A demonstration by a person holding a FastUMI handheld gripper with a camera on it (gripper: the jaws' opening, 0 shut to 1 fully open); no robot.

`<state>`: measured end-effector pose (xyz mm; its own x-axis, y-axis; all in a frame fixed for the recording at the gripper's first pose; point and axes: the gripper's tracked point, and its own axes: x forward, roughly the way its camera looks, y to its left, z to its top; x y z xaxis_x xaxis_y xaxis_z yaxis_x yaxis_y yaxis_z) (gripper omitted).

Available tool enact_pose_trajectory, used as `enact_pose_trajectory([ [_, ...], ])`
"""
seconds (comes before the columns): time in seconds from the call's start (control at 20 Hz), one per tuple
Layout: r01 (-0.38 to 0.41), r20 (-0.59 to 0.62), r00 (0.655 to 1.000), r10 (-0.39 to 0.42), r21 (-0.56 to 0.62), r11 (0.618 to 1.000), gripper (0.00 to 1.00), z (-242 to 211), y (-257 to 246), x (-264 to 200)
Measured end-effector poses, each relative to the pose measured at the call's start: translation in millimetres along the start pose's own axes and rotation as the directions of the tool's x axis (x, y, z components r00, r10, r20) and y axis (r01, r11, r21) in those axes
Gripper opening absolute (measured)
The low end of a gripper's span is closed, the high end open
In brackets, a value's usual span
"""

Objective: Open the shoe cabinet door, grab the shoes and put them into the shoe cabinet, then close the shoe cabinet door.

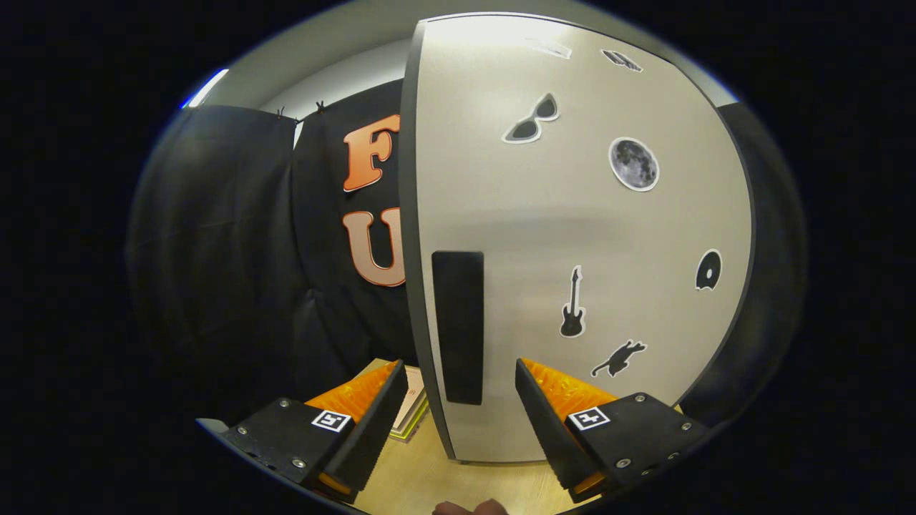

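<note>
Gripper view, catalogue of contents, from the tool outward.

1. Hand-held gripper (461,400): fingers spread wide apart, pressing on nothing. Each finger carries a small square black-and-white marker tag; no readable writing on either.

2. Handle (458,325): dark upright rectangle near the free edge of the door, standing in the gap between the two fingers and just ahead of them. Whether the fingers touch it cannot be told; they appear to straddle it with room on both sides.

3. Shoe cabinet door (572,229): pale panel, upright, its free edge towards the left finger. Whether it is fully shut or slightly ajar cannot be told. Its face bears picture stickers: sunglasses (532,119), a moon (634,164), a guitar (572,304), a disc (708,270), a running animal (619,357). No brand name or wording legible on any of them.

4. Floor (429,476): light wood, under the door and fingers.

5. Flat item (411,411): lies on the floor beyond the left finger, beside the door edge; identity unclear.

6. Person: a fingertip or two (469,508) at the near edge of the floor.

Progress, by judgement: at the opening step, handle lined up but not gripped. Left to do: pull the door open, fetch the shoes, place them inside, shut the door.
</note>
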<state>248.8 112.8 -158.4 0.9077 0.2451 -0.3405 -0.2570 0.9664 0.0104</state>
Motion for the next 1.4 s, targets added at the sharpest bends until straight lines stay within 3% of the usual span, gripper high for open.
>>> enact_pose_trajectory([
  [0.4, 0.044, 0.006, 0.999, -0.044, -0.022, 0.999, 0.95, -15.4, 9.3, -101.7],
  [0.9, 0.137, 0.061, 0.989, -0.134, -0.035, 0.99, 0.95, -13.5, -27.6, -241.7],
  [1.4, 0.15, 0.147, 0.976, -0.159, 0.069, 0.986, 0.94, 6.3, -84.8, -357.3],
])
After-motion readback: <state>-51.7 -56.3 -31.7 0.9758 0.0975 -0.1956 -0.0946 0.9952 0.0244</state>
